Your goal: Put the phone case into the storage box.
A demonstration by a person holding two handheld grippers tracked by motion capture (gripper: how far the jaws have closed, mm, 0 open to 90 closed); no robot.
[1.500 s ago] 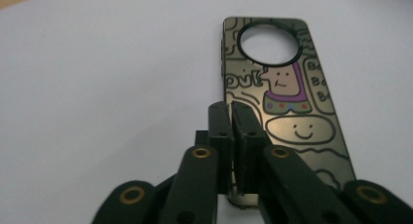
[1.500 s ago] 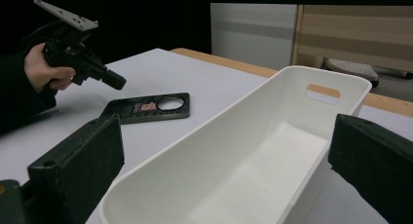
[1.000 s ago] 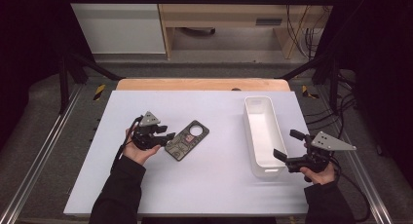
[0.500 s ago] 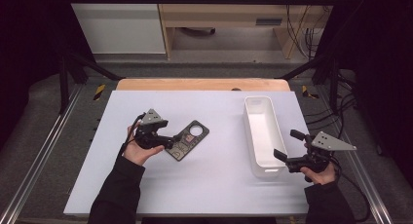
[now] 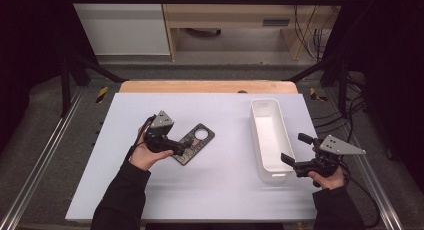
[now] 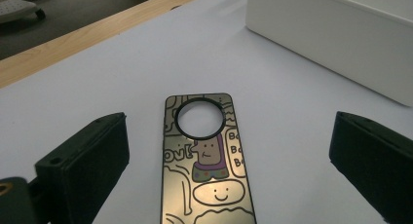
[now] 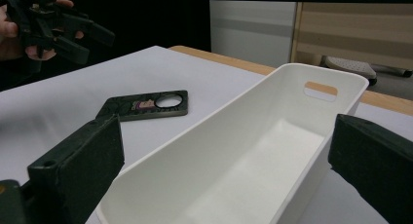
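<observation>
Black phone case point(image 6: 207, 170) flat, btwn open jaws

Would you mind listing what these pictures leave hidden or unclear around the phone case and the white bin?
- Phone case: its near end is cut off by the bottom edge of the left gripper view; in the high view the left gripper covers one end.
- Its cartoon print is too small to read in the high view.
- White bin: its near end wall runs past the bottom edge of the right gripper view.
</observation>
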